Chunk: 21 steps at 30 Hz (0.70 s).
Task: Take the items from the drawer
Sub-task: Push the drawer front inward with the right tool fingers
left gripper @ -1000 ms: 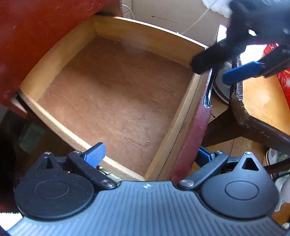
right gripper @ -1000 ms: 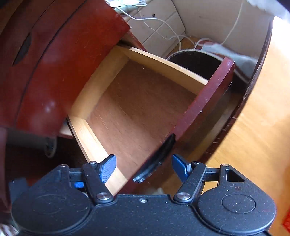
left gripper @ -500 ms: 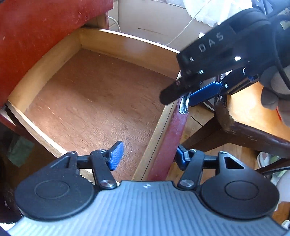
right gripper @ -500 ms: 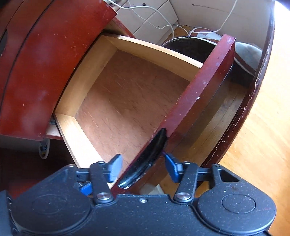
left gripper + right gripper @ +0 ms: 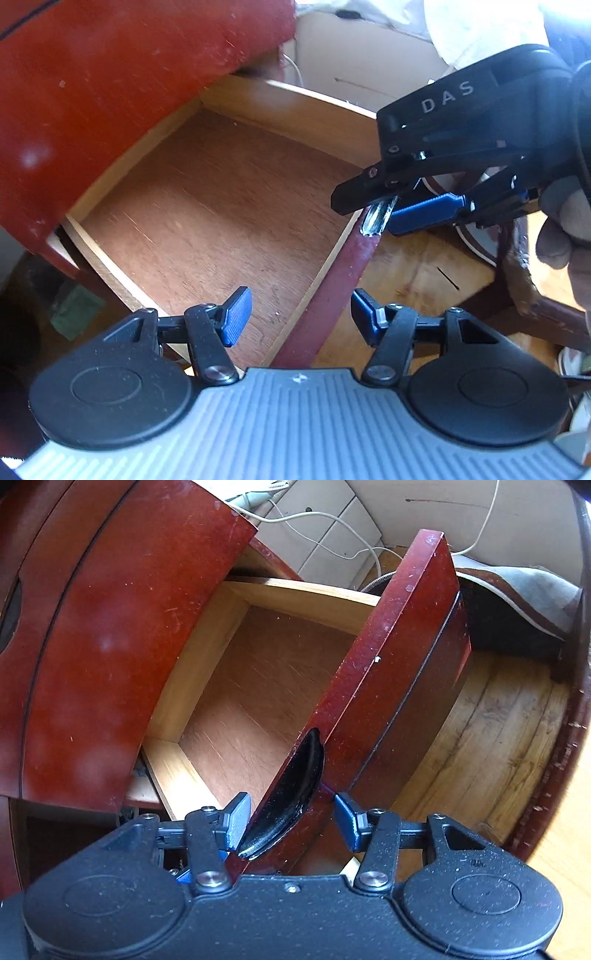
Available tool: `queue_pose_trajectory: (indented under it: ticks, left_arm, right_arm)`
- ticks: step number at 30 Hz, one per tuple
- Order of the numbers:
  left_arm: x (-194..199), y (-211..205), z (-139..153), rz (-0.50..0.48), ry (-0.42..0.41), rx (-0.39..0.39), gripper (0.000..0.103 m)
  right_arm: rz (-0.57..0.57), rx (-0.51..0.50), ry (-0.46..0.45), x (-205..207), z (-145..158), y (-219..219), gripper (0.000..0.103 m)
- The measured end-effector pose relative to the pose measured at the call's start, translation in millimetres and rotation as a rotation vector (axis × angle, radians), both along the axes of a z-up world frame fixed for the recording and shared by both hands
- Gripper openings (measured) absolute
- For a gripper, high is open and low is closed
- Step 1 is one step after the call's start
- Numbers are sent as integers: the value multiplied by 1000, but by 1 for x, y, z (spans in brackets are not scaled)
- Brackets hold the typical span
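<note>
A red-brown wooden drawer (image 5: 207,206) stands pulled out of a cabinet; its brown bottom shows nothing lying on it in either view (image 5: 266,701). My right gripper (image 5: 290,821) is open, with its fingers on either side of the drawer front (image 5: 373,686) around the black handle (image 5: 291,794). It also shows in the left wrist view (image 5: 373,218) at the handle (image 5: 375,218). My left gripper (image 5: 301,317) is open and empty, straddling the drawer front (image 5: 332,291) near its lower end.
The red cabinet front (image 5: 110,646) overhangs the drawer on the left. A wooden chair or table (image 5: 535,280) stands to the right over a plank floor (image 5: 491,738). White cables (image 5: 332,528) and a cardboard box (image 5: 369,70) lie behind.
The right gripper has come down onto the drawer handle and its fingers have narrowed around it. The drawer has slid partway back in. The left gripper has moved closer to the drawer front.
</note>
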<state>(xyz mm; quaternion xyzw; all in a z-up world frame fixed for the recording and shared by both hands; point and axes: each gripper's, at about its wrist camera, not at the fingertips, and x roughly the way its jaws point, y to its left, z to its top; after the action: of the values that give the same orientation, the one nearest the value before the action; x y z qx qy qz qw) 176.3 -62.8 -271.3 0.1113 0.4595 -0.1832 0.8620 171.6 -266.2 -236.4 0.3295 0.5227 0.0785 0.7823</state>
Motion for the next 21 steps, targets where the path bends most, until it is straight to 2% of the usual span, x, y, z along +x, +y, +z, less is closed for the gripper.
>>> queue_pose_trajectory:
  ticks: [5,10,17,21]
  left_arm:
    - [-4,-11,3,-15,-126,80,59]
    - [1,-6,1,16,-147,64,59]
    - [0,-11,-5,41,-251,129,59]
    - [2,-6,-5,74,-280,129,60]
  right_arm:
    - [-28,75,-51,5,-13,-2,62]
    - [-62,100,-94,5,-18,4,63]
    - [-126,196,-137,7,-29,6,62]
    - [-165,246,-150,9,-35,10,61]
